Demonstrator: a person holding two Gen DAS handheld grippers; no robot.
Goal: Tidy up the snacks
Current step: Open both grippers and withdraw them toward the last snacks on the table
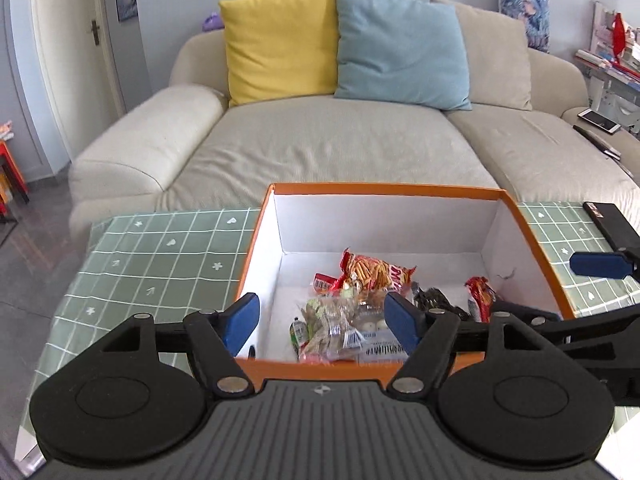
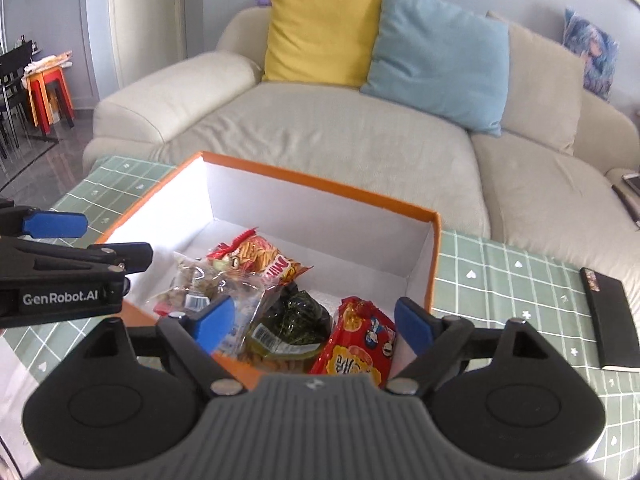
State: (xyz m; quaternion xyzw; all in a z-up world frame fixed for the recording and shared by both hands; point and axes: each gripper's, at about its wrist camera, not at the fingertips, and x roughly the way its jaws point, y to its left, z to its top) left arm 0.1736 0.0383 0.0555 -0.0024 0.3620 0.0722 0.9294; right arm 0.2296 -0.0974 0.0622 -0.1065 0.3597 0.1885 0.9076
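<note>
An orange box (image 1: 256,236) with white inner walls stands on the green checked tablecloth (image 1: 160,264). Inside lie a red bag of stick snacks (image 1: 376,270), a clear bag of small wrapped snacks (image 1: 332,328), a dark green seaweed pack (image 2: 292,320) and a red packet (image 2: 356,344). My left gripper (image 1: 322,320) hovers open above the box's near left part, with nothing pressed between its blue pads. My right gripper (image 2: 314,322) hovers open above the near right part, over the seaweed pack and red packet. Each gripper shows at the side of the other's view.
A flat black case (image 2: 608,316) lies on the cloth right of the box. Just behind the table stands a beige sofa (image 1: 320,140) with yellow (image 1: 280,44) and blue (image 1: 400,48) cushions. Orange stools (image 2: 48,92) stand on the floor at far left.
</note>
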